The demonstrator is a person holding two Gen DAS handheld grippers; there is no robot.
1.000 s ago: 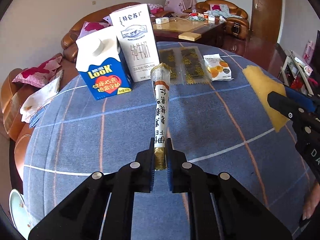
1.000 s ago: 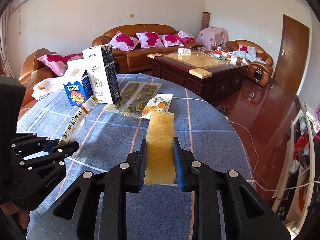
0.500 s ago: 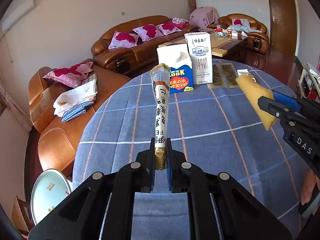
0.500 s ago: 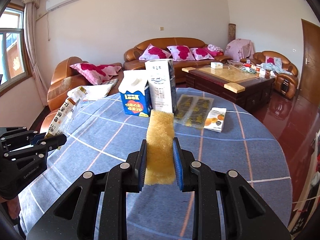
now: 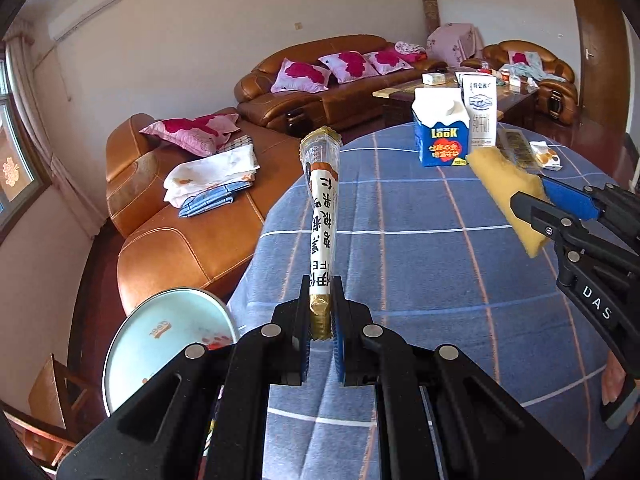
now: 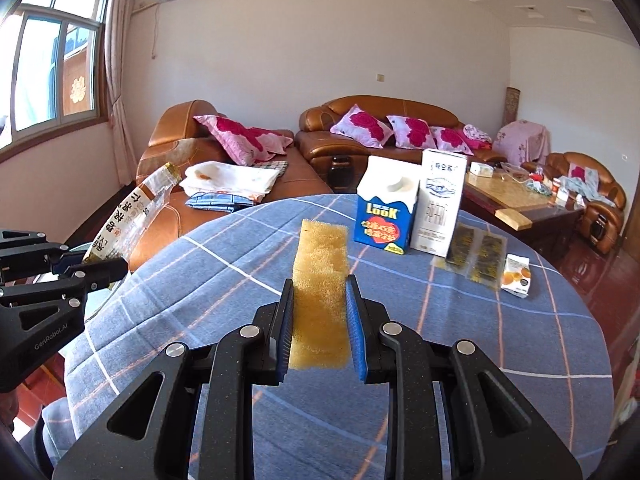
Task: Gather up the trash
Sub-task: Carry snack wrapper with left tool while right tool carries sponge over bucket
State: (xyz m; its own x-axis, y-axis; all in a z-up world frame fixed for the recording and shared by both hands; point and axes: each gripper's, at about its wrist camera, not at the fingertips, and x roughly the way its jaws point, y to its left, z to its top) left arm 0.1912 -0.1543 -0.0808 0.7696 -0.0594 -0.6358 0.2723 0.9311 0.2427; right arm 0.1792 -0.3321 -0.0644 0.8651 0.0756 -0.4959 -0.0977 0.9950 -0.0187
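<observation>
My left gripper [image 5: 321,312] is shut on a long clear snack wrapper [image 5: 322,216] with brown and white print, held upright above the table's left edge; the wrapper also shows in the right wrist view [image 6: 128,216]. My right gripper [image 6: 320,308] is shut on a yellow sponge [image 6: 320,272], held above the blue checked tablecloth [image 6: 440,340]; the sponge also shows in the left wrist view [image 5: 508,188]. A pale blue bin [image 5: 160,344] stands on the floor left of the table, below my left gripper.
On the far side of the table stand a blue LOOK carton [image 6: 384,212] and a white milk carton [image 6: 440,204], with dark snack packets [image 6: 476,252] and a small orange-print packet [image 6: 518,276] beside them. Brown leather sofas [image 5: 192,208] stand left and behind.
Both grippers have swung left with their loads, away from the cartons. The bin has come further into the left wrist view. Both grips are unchanged.
</observation>
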